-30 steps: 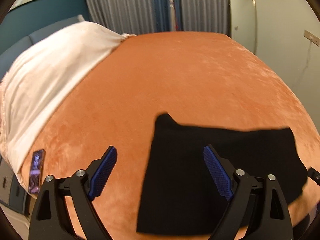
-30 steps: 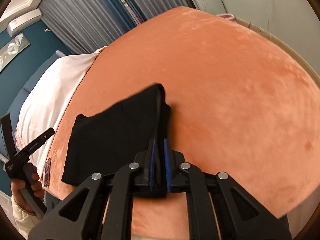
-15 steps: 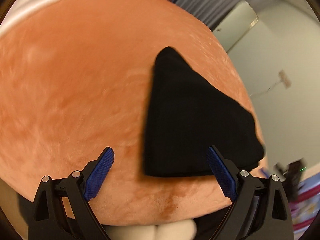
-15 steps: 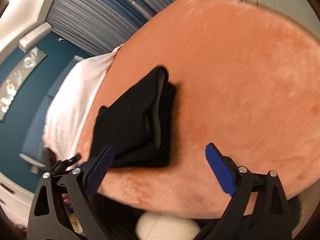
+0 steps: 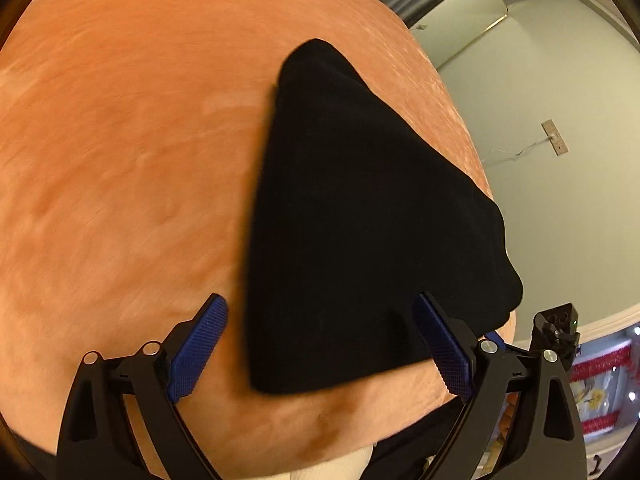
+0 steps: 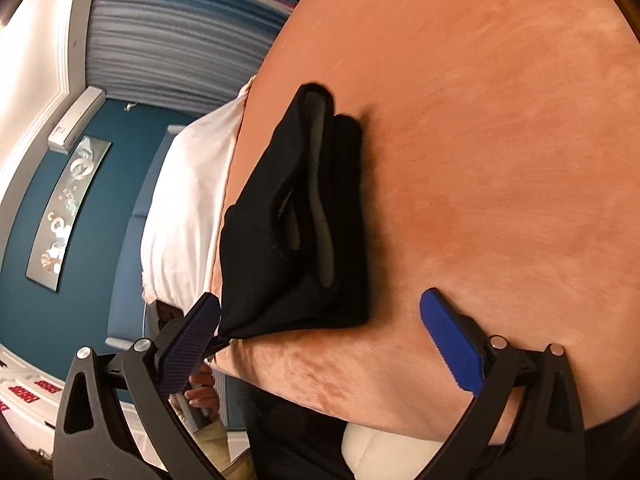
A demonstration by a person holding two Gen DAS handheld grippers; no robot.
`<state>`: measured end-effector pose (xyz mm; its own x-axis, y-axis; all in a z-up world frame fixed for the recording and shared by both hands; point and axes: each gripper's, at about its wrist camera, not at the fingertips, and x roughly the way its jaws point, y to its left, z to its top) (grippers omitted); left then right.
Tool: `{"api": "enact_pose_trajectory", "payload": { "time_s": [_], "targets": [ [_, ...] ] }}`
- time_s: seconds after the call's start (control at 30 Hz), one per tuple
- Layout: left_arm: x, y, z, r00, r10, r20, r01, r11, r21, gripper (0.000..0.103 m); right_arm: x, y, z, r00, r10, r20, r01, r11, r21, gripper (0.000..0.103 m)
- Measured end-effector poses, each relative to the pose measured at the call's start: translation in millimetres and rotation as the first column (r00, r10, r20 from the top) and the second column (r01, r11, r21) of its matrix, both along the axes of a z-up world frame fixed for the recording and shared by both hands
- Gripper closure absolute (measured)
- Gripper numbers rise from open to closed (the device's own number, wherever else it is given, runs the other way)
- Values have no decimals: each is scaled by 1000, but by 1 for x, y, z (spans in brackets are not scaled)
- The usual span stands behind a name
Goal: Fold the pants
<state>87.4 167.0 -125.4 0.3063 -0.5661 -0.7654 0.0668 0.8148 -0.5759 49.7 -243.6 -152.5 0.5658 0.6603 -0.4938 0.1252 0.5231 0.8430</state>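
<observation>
Having just opened off the pants, the right claw stands spread; left claw spread too.

Left claw wide apart, blue pads clear of contact, pitched downward. Right claw just been opening, now spread full, nothing between its pads, also tilted down. A hand shows under the right claw's left finger.

One folded black pants; one orange blanket; two hand-held grippers: left, right.
</observation>
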Motion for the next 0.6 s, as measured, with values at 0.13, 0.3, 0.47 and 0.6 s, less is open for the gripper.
{"api": "enact_pose_trajectory", "payload": {
  "time_s": [0.13, 0.3, 0.47, 0.6],
  "targets": [
    [12, -15, -1, 999, -35, 6, 35, 999, 0, 11, 16, 18, 4, 998, 61, 19, -61, 998, -11, 5],
    [23, -26, -4, 999, -38, 13, 38, 999, 14, 11, 37, 47, 7, 993, 116, 31, -112, 988, -102, 5],
    [30, -28, -7, 1000, -15, 11, 15, 1000, 8, 11, 49, 63, 8, 990, 116, 75, -103, 982, -157, 5],
    [31, -27, -9, 1000, -4, 28, 4, 1000, 8, 11, 55, 64, 8, 990, 81, 117, -61, 985, -162, 5]
  ]
}}
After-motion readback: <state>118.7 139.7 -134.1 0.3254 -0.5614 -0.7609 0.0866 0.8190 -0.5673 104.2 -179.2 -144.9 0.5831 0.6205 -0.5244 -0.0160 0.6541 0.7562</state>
